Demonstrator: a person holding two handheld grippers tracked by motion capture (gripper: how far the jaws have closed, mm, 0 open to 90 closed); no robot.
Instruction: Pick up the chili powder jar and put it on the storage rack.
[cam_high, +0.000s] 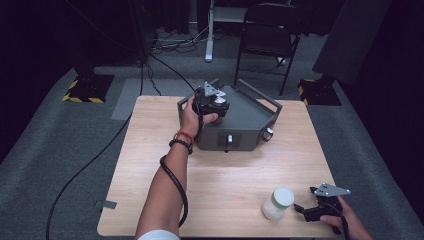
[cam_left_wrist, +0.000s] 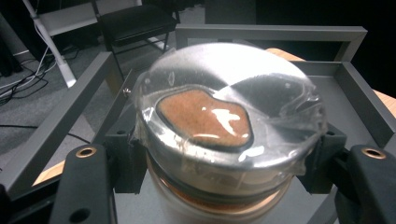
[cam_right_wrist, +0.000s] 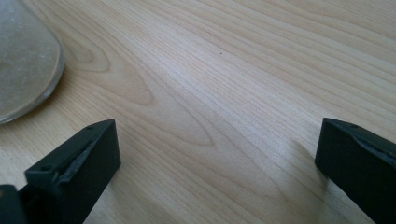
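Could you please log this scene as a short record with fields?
left gripper: shut on jar with clear lid, over the grey tray
jar contents: brownish powder under the lid
right gripper: open, nothing between its jaws, low over the wooden table
white jar: upright on the table, left of the right gripper

No readable text, labels, brands or numbers anywhere. Jar (cam_left_wrist: 224, 126) in the left gripper: foil-sealed top, blank. Grey metal box (cam_high: 240, 122) at the far side of the table: front face has a knob, no lettering. White-lidded jar (cam_high: 277, 202) near right: nothing printed that I can make out. Only sign-like marking: yellow-and-black hazard stripes on the stand bases (cam_high: 85, 90) on the floor, far left and far right.
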